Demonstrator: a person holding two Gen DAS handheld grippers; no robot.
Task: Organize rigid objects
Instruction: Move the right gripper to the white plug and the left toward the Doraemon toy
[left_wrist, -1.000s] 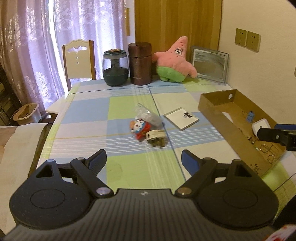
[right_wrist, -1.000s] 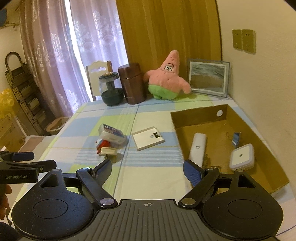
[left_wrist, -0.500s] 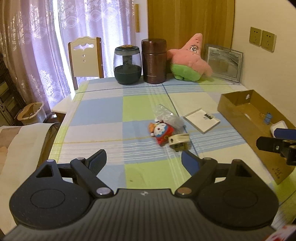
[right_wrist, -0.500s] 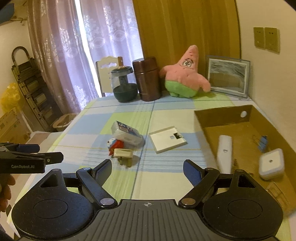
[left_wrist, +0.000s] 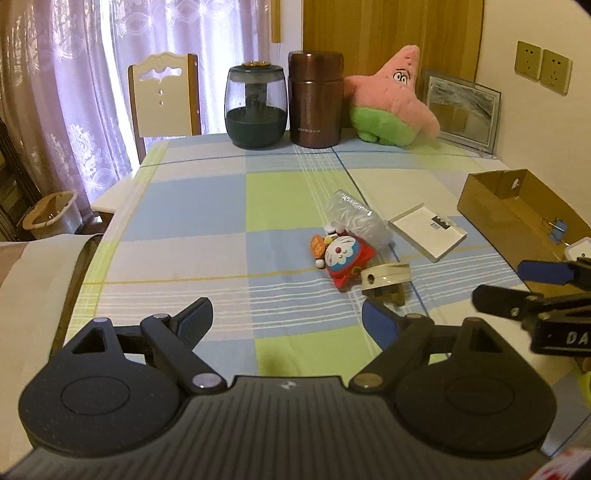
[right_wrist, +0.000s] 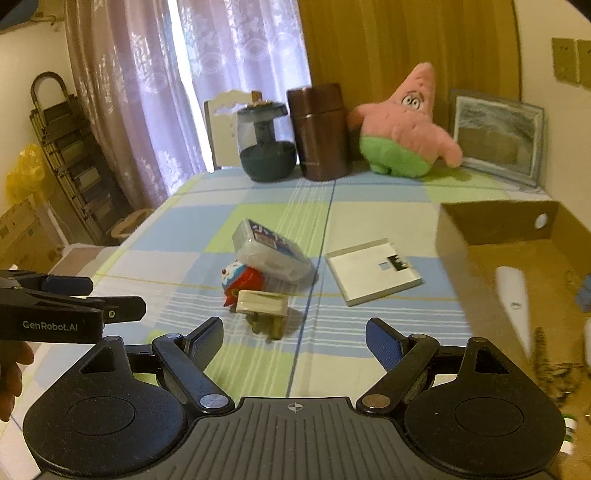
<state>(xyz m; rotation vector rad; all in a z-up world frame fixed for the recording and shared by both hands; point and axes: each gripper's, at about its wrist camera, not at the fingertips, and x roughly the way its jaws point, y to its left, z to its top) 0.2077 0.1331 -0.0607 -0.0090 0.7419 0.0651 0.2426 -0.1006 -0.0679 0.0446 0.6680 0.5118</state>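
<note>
A red Doraemon toy (left_wrist: 343, 256), a cream plug (left_wrist: 386, 277), a clear plastic box (left_wrist: 354, 218) and a flat white box (left_wrist: 428, 230) lie mid-table. The same toy (right_wrist: 242, 278), plug (right_wrist: 262, 304), clear box (right_wrist: 271, 251) and white box (right_wrist: 373, 271) show in the right wrist view. A cardboard tray (right_wrist: 480, 225) at the right holds a white stick (right_wrist: 511, 295) and small items. My left gripper (left_wrist: 286, 321) is open and empty, short of the pile. My right gripper (right_wrist: 293, 338) is open and empty, just before the plug.
A dark glass jar (left_wrist: 256, 107), a brown canister (left_wrist: 316, 99), a pink star plush (left_wrist: 391, 103) and a picture frame (left_wrist: 461, 110) stand along the far edge. A chair (left_wrist: 164, 99) is behind the table. The wall is close on the right.
Both grippers have shifted left and closer to the pile; the objects now sit further right and larger in view. Both stay open and empty.
</note>
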